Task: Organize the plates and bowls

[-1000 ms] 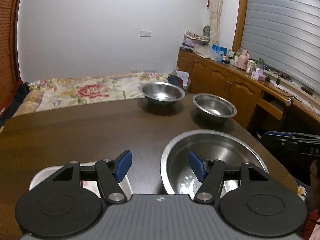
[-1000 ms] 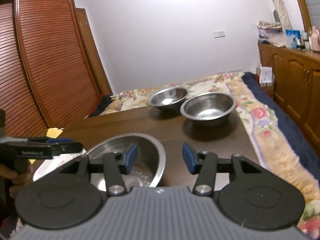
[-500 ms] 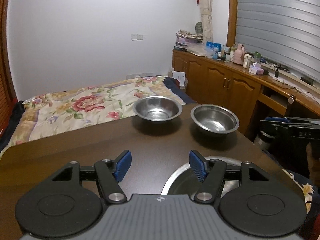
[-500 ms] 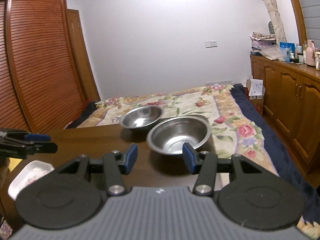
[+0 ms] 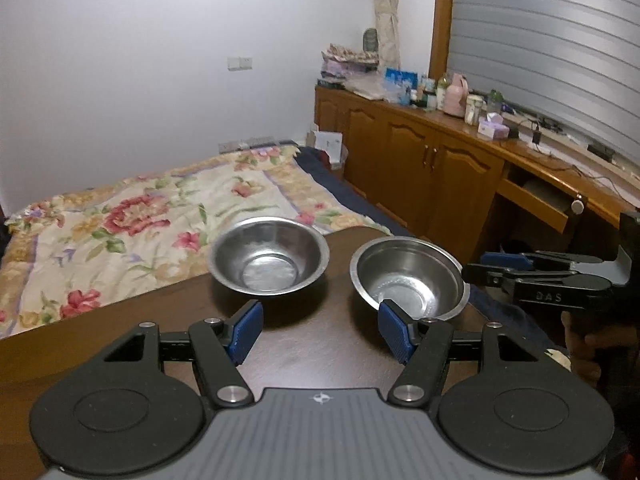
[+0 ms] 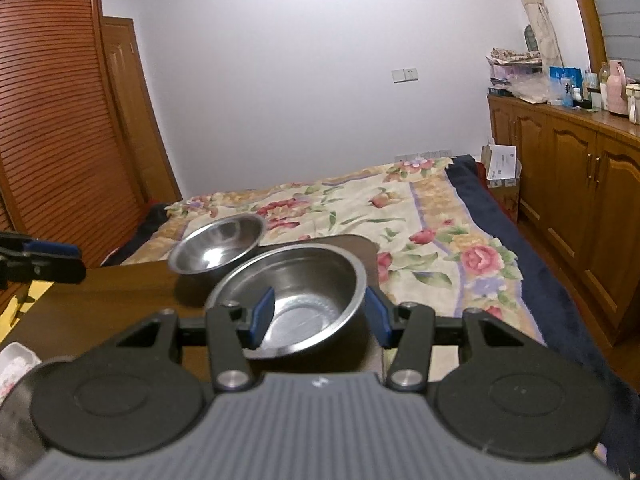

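Observation:
Two steel bowls stand at the far end of the dark wooden table (image 5: 120, 308). In the left wrist view the left bowl (image 5: 269, 256) and the right bowl (image 5: 408, 278) lie just beyond my left gripper (image 5: 320, 334), which is open and holds nothing. My right gripper (image 5: 494, 268) comes in from the right beside the right bowl. In the right wrist view my right gripper (image 6: 320, 316) is open at the nearer bowl (image 6: 292, 304): its left pad overlaps the bowl's inside and its right pad sits just outside the right rim. The other bowl (image 6: 218, 246) stands behind.
A white dish (image 6: 16, 360) shows at the lower left of the table (image 6: 120, 288). Beyond the table's far edge lies a bed with a floral cover (image 5: 140, 216). Wooden cabinets (image 5: 420, 168) line the right wall, and a slatted wardrobe (image 6: 60, 140) stands on the left.
Both grippers have moved forward across the table towards the two far bowls. The large near bowl and white dish left the left wrist view. The right gripper has closed in on the nearer bowl.

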A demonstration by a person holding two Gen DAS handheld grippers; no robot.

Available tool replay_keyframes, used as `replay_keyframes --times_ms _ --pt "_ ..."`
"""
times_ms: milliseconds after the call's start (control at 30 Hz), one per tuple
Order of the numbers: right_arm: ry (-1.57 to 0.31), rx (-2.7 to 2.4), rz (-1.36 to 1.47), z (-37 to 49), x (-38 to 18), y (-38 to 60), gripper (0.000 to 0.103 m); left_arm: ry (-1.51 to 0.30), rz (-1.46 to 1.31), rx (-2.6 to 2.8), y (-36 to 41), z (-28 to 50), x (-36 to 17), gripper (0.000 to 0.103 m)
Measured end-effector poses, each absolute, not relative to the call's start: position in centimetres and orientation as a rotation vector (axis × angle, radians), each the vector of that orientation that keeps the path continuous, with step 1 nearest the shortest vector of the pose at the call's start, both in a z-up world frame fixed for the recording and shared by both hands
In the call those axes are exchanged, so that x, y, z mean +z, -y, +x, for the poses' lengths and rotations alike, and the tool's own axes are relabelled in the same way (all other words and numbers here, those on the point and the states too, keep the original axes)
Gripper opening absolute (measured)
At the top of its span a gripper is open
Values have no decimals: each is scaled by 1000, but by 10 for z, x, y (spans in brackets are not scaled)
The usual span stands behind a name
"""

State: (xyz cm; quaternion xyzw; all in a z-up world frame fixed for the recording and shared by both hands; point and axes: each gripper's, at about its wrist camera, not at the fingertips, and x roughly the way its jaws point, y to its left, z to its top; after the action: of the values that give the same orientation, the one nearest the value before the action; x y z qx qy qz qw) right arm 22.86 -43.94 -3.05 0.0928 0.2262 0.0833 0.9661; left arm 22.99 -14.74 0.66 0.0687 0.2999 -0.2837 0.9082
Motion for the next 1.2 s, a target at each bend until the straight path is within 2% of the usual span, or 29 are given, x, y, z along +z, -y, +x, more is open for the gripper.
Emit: replay_keyframes --times_ms 967,1200 --pt "-510 253 250 257 -46 441 51 -783 140 -662 199 296 -34 56" --pt "-508 260 257 255 -46 440 51 -796 119 -652 203 302 -34 42"
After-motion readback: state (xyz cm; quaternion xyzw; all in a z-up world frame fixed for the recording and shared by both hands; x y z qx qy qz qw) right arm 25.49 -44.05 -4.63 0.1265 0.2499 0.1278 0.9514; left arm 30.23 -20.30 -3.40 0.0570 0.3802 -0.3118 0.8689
